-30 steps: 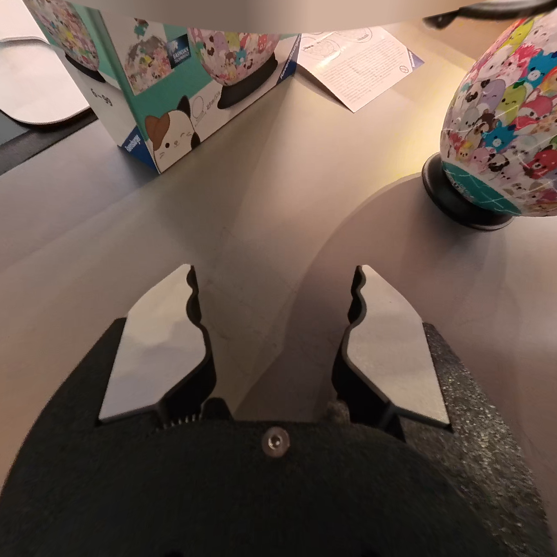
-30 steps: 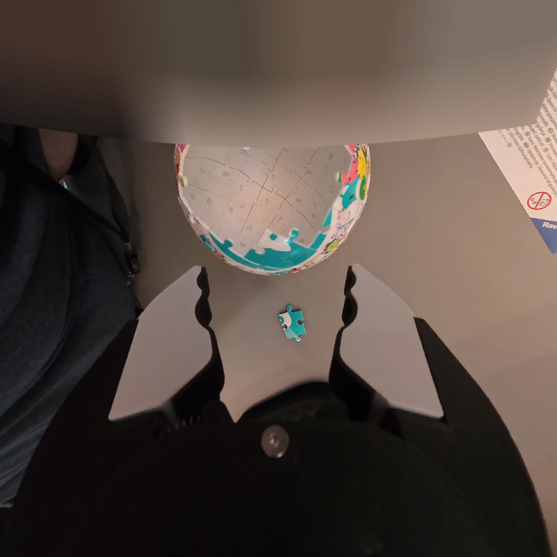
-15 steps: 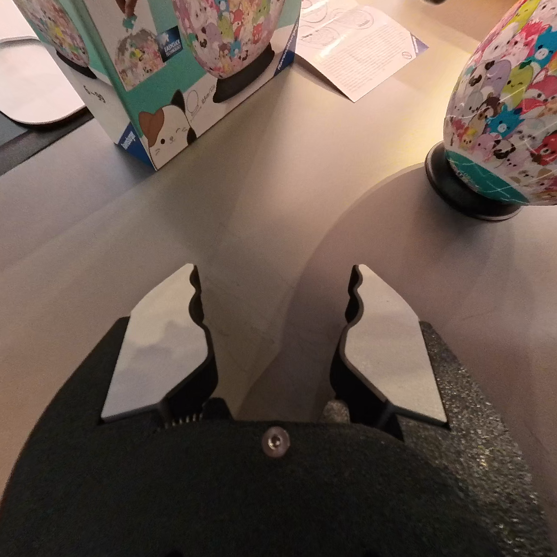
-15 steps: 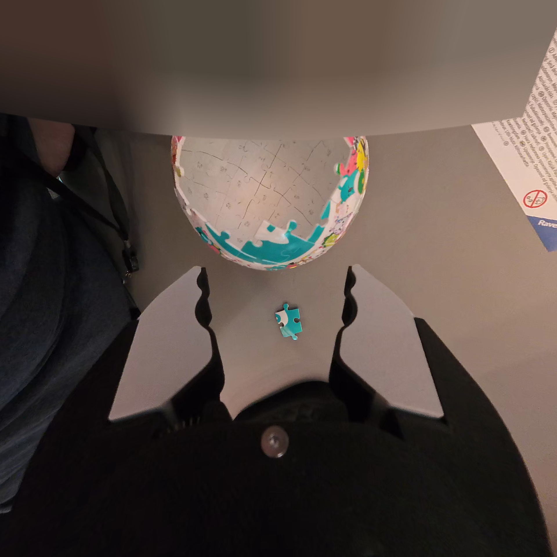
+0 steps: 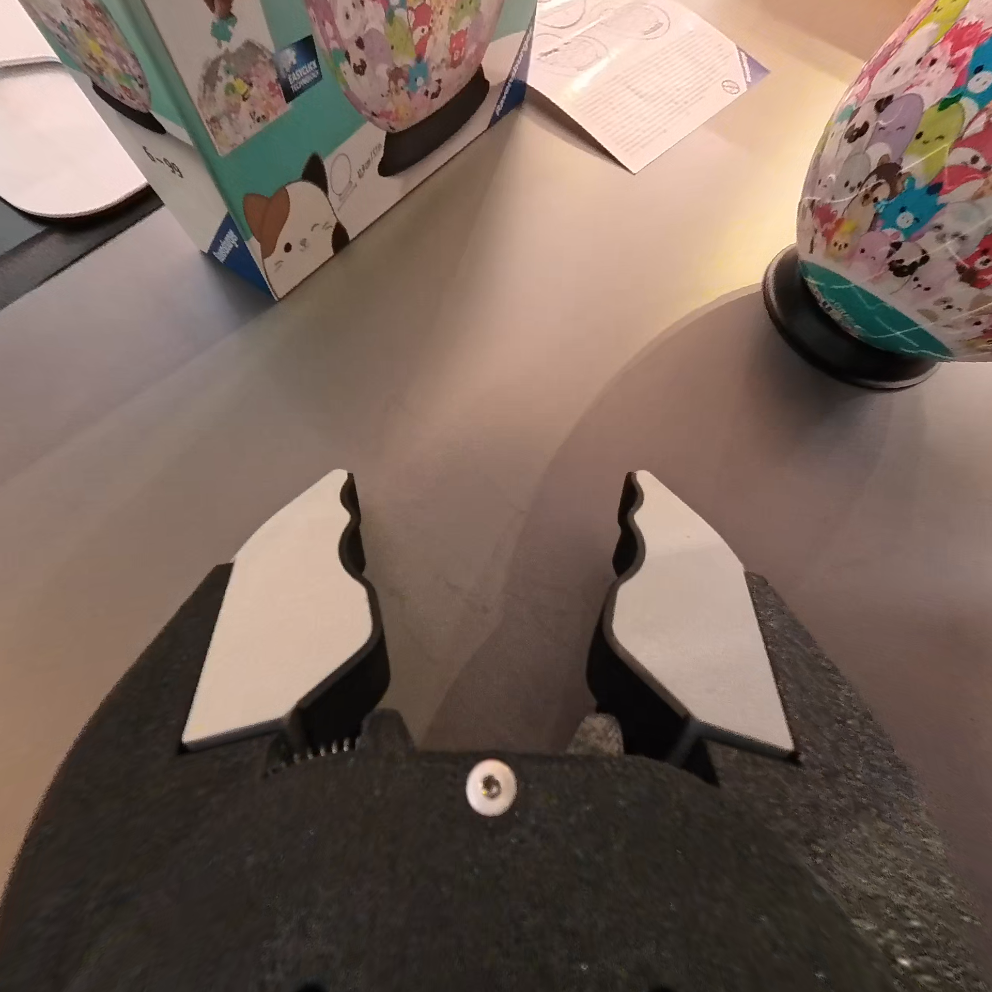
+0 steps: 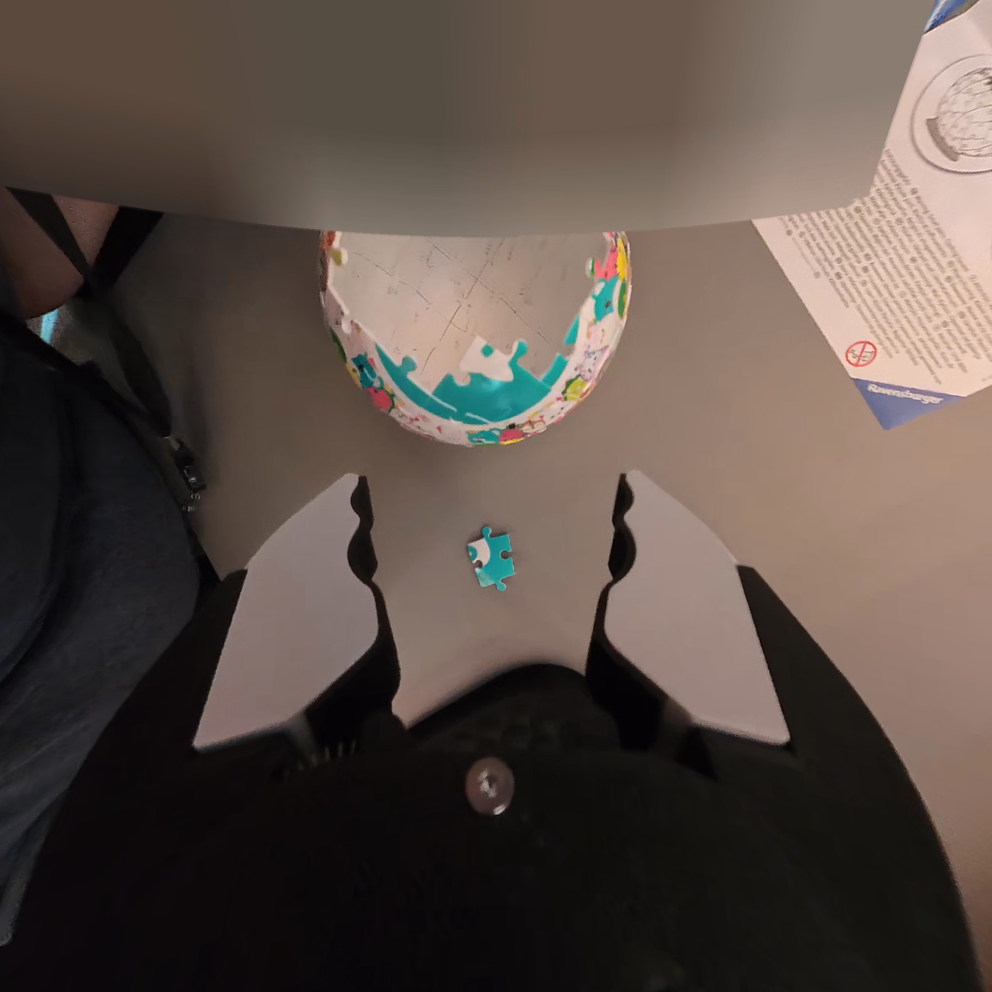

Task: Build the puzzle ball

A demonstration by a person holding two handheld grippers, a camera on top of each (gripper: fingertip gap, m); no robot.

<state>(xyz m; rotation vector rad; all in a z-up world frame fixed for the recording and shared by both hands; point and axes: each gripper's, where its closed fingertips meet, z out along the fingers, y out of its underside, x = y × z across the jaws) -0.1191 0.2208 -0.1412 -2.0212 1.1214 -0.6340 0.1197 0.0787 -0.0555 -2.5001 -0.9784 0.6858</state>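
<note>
The colourful puzzle ball rests tilted on a black ring stand at the right of the left wrist view. In the right wrist view the ball shows its open side, with the white inside and a jagged teal rim. A loose teal and white puzzle piece lies flat on the grey table, just below the ball. My right gripper is open and empty, hovering above the piece, which shows between the jaws. My left gripper is open and empty over bare table, left of and short of the ball.
The puzzle's box stands at the far left. An instruction leaflet lies beyond, also showing in the right wrist view. A person's dark clothing fills the left of the right wrist view. A white board lies far left. My hands' fingertips stand some 30 centimetres from each other.
The left gripper has tilted or drawn back a little, so the box and ball sit lower in its view. The right view has shifted slightly. Both grippers stay open.
</note>
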